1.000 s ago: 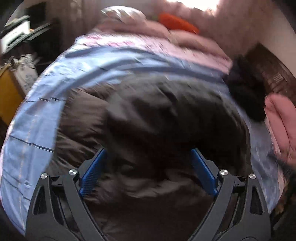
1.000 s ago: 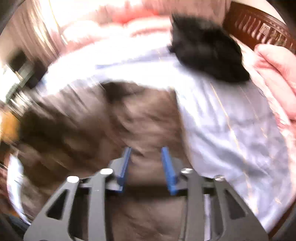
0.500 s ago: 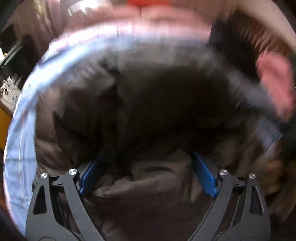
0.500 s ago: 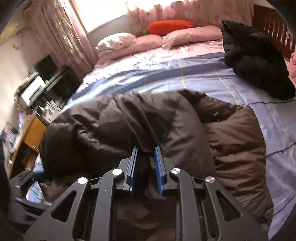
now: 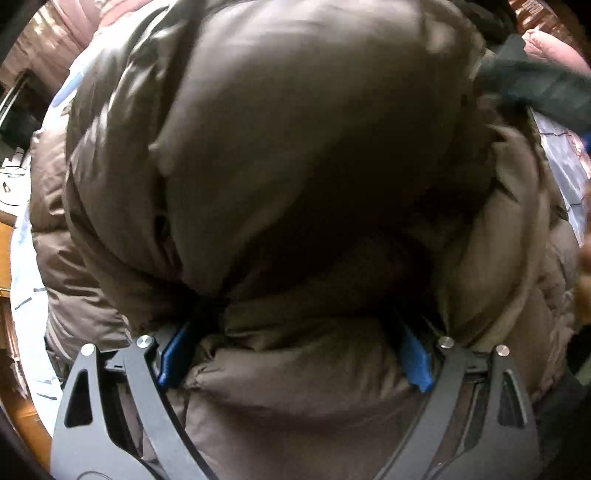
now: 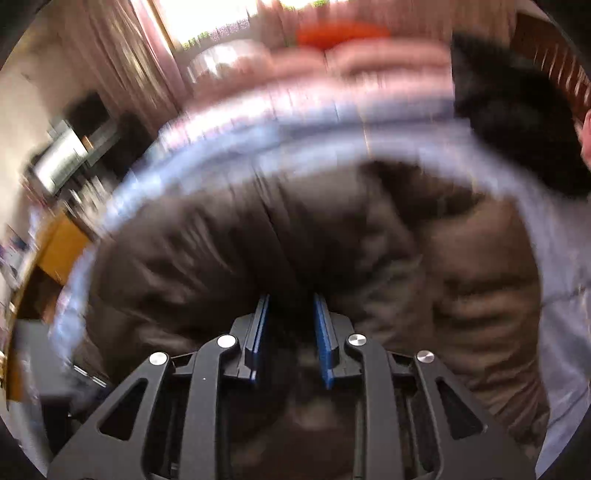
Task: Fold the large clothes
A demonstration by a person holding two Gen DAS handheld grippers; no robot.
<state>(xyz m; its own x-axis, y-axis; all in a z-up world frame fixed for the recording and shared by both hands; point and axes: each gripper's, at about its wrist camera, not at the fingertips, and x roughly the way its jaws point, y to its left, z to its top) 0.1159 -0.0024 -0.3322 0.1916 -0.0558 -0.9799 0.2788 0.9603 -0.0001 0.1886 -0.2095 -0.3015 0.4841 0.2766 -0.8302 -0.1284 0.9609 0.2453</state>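
A large brown puffer jacket (image 5: 295, 147) lies bunched on a bed and fills the left wrist view. My left gripper (image 5: 295, 350) is wide open, its blue pads pressed into the jacket's folds on either side of a thick roll of fabric. In the blurred right wrist view the jacket (image 6: 258, 240) lies on the light blue sheet (image 6: 221, 140). My right gripper (image 6: 290, 332) has its jaws close together, pinched on a dark fold of the jacket.
A black garment (image 6: 517, 122) lies at the bed's far right near a wooden headboard (image 6: 554, 55). Pink pillows (image 6: 369, 59) and an orange cushion (image 6: 340, 31) lie at the far end. A yellow-brown desk (image 6: 62, 240) stands to the left.
The left gripper has pushed down and forward into the jacket, which now fills its view. The right gripper, shut on a jacket fold half a second ago, is moving fast, blurring its view.
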